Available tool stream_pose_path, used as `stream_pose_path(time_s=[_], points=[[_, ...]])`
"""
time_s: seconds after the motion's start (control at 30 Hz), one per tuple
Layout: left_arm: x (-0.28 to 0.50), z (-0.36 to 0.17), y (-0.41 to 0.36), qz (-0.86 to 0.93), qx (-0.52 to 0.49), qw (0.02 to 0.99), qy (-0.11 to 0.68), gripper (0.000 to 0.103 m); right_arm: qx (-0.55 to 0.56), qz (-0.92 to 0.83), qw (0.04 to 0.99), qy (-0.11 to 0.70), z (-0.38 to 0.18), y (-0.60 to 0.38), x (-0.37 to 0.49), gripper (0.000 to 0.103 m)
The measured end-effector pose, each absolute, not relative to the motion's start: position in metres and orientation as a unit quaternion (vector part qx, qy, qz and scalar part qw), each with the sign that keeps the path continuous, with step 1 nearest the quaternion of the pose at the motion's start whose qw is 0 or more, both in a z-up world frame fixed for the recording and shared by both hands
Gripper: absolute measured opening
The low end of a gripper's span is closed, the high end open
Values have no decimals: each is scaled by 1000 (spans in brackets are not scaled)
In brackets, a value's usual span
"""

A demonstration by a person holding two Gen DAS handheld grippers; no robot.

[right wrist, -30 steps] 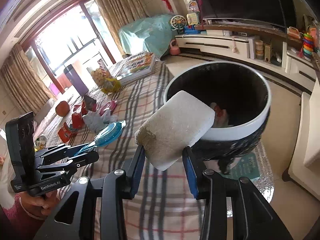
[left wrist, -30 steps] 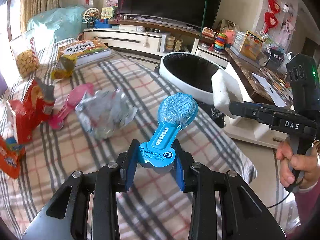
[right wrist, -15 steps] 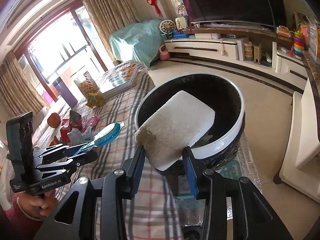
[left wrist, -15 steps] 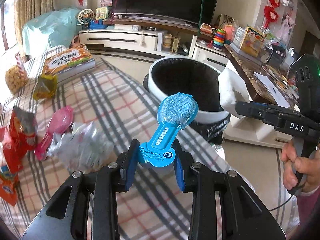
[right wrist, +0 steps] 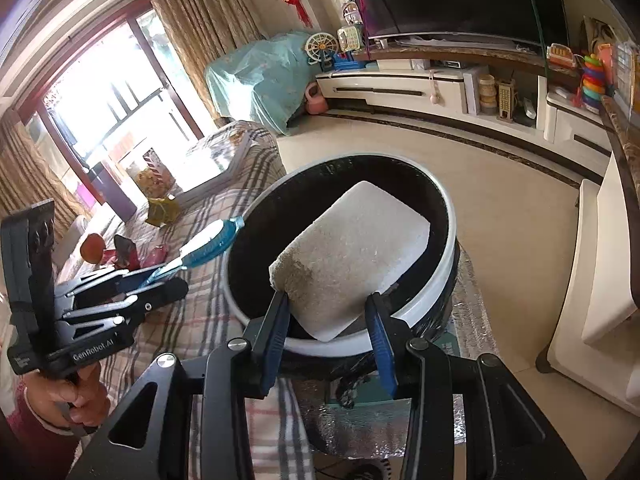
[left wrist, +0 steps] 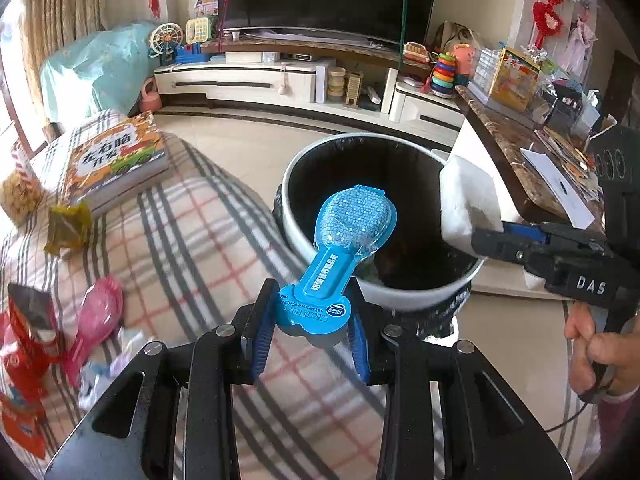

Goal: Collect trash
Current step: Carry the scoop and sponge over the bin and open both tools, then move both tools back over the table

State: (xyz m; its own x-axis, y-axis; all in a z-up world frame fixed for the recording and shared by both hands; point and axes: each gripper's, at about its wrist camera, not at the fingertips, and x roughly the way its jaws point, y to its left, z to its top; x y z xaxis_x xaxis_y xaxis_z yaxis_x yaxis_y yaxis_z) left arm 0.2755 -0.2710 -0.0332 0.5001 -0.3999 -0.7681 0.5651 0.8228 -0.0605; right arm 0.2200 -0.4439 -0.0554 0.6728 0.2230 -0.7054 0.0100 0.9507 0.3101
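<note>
The left gripper (left wrist: 310, 334) pinches a blue packet (left wrist: 340, 248) marked "Spin Master Ltd" and the right gripper (right wrist: 328, 330), marked "DAS", pinches a white foam block (right wrist: 352, 252), both above the black bin (right wrist: 444, 276) just ahead.

Daylight pours in from the window (right wrist: 104, 120) in the right wrist view and burns it out to white, with glare washing over the book (right wrist: 216, 168) near it. The room is bright, with soft shadows. Both views bend strongly at the rims and darken to black in the corners. In the left wrist view the wrappers (left wrist: 96, 364) at the lower left are smeared with blur.
</note>
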Motion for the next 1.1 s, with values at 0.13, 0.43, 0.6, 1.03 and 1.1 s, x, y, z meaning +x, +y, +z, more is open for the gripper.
stream_pose_path(time_s=[0.13,0.43,0.6,1.03,1.1], points=[[283,-33,-286,-280,113,859,413,32,142,59,900,408,-58,-449,228,40],[299,-40,-306,-278,122,854,422,32,128,58,897,419,-61,-457,244,42],[304,-42,-310,-279,119,852,427,33,123,55,894,426,-64,-461,249,44],[302,-41,-311,-268,115,858,423,65,121,47,897,422,-56,-462,248,64],[299,-40,-305,-267,107,859,424,65,122,45,898,420,-55,-460,244,65]])
